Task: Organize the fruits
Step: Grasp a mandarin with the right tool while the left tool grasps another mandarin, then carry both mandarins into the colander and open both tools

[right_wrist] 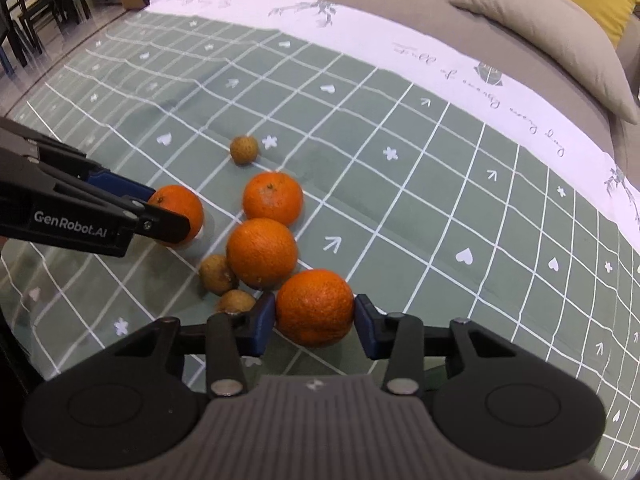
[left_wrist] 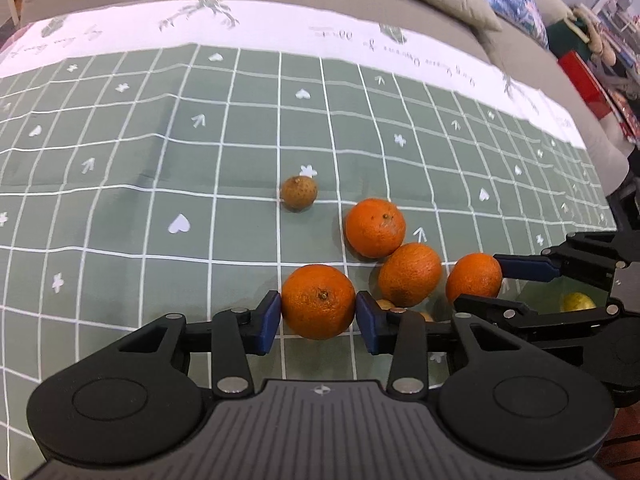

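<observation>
4 oranges sit clustered on the counter (left_wrist: 120,200), which is covered by a green grid cloth with a white printed border. The left hand-held gripper (left_wrist: 318,316) is clamped on the left orange (left_wrist: 318,300), both blue pads pressing its sides; from the right wrist view the same hand-held gripper (right_wrist: 168,216) comes in from the left edge, its fingers around that orange (right_wrist: 182,210). The right hand-held gripper (right_wrist: 315,320) is clamped on the near orange (right_wrist: 315,306), pads touching both sides; in the left wrist view it (left_wrist: 486,280) enters from the right, gripping that orange (left_wrist: 474,278). Between the 2 held fruits lie 2 free oranges touching each other: the middle orange (right_wrist: 262,252) and, behind it, the far orange (right_wrist: 273,199). The near orange touches or almost touches the middle one. 3 small brown fruits, possibly longans: the lone brown fruit (right_wrist: 244,149) stands apart beyond the cluster, and 2 more brown fruits (right_wrist: 218,274) sit just beside the middle orange, one right at the right hand-held gripper's left pad. A yellowish fruit (left_wrist: 578,303) shows behind the right hand-held gripper in the left wrist view, too hidden to identify. A beige sofa (right_wrist: 400,8) with cushions runs behind the counter.
</observation>
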`<state>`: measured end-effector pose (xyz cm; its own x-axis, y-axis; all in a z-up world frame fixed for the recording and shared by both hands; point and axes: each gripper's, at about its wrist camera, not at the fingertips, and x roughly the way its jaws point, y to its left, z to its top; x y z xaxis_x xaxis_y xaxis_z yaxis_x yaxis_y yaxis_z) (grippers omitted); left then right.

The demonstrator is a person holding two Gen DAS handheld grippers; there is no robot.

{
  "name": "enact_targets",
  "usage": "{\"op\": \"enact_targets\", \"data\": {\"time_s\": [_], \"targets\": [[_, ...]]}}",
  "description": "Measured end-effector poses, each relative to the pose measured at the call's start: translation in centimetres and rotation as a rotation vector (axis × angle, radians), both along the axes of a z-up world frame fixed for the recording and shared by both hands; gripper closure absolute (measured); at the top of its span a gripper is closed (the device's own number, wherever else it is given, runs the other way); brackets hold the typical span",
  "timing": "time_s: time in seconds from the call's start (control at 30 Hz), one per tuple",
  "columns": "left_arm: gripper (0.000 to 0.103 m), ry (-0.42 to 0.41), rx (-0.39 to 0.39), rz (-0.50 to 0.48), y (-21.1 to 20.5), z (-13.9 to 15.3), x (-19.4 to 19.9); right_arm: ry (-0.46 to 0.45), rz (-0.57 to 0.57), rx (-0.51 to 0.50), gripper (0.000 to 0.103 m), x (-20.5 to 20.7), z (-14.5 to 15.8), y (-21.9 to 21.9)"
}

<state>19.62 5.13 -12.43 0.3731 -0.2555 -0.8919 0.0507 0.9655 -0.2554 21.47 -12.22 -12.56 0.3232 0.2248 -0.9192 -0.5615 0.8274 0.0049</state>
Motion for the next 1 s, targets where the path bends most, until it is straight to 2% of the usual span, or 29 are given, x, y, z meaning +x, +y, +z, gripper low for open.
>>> {"op": "enact_targets", "data": {"time_s": [0.27, 0.5, 0.77, 1.0], "targets": [[0.057, -0.071, -0.040, 0.023, -0.3, 4.2, -2.8, -0.029, -0.046, 0.126, 0.064, -2.4, 3.6, -0.5], [0.058, -0.109, -0.069, -0.022, -2.7, 6.8, -5.1, -0.068, -0.054, 0.168, 0.064, -5.5, 6.3, -1.9], [0.058, -0.120, -0.091, -0.129, -7.4, 8.4, -6.3, -0.110, -0.114, 0.155, 0.064, -8.6, 7.5, -6.7], [0.058, -0.116, -0.097, -0.237, -12.1, 8.6, -7.0, -0.103, -0.199, 0.117, 0.064, -10.4, 6.9, -11.6]]}}
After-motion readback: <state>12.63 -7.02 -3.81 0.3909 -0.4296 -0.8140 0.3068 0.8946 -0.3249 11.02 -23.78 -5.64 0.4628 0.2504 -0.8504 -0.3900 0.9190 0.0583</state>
